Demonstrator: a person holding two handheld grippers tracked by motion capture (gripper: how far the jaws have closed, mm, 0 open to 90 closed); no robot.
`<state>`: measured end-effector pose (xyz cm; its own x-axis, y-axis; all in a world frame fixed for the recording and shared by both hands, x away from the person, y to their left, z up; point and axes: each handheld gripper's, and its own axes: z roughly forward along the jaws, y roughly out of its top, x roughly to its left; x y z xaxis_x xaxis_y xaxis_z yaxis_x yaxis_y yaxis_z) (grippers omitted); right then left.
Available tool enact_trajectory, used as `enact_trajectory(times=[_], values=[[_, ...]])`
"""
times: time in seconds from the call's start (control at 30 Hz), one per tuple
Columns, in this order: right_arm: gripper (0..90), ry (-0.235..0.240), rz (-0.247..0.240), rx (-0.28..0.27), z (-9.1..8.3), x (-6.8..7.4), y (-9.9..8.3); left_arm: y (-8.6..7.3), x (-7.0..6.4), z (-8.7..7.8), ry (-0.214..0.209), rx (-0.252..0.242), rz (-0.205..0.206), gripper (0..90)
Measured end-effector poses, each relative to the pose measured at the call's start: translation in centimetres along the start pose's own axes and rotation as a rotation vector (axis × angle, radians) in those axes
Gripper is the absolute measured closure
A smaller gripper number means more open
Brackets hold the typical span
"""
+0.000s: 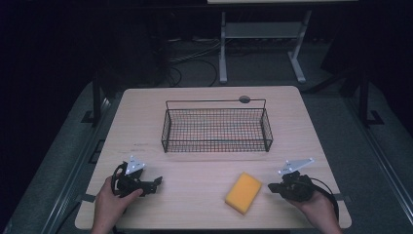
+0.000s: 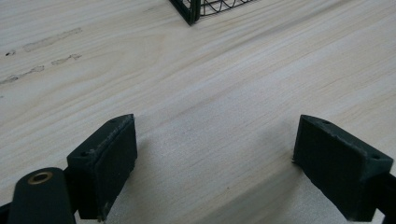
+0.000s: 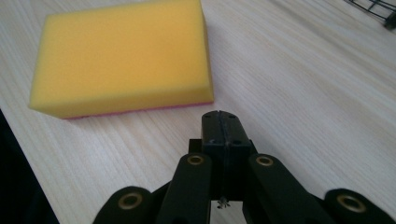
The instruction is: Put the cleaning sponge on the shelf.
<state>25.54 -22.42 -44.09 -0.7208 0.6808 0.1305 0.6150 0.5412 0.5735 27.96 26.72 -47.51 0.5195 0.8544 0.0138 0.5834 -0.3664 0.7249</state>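
A pale wood-grain worktop stands on a grey floor in a dark room. Toward its far side sits a black wire basket, long and low, with a thin rail rising above its back wall; nothing lies inside it. Just behind the basket, a small round grey grommet is set into the worktop near the far edge. A yellow sponge lies flat on the near part of the worktop, well apart from the basket, with a thin pink layer along its underside. Beyond the worktop stands a white table frame, with dark cables trailing across the floor beside it.
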Motion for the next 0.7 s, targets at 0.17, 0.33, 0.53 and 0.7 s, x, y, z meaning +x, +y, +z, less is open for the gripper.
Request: enact_trajectory(times=[0.17,0.33,0.53,0.7], values=[[89.7,0.003,-0.025,0.018,0.5,0.2,0.7,0.0,0.0,0.0,0.000,0.000,0.000,12.6],[89.7,0.001,-0.030,0.030,0.8,0.4,1.1,0.0,0.0,0.0,0.000,0.000,0.000,12.6],[89.7,-0.006,-0.027,0.049,1.1,0.4,1.6,0.0,0.0,0.0,0.000,0.000,0.000,12.6],[89.7,-0.006,-0.031,0.052,1.2,0.4,1.8,0.0,0.0,0.0,0.000,0.000,0.000,12.6]])
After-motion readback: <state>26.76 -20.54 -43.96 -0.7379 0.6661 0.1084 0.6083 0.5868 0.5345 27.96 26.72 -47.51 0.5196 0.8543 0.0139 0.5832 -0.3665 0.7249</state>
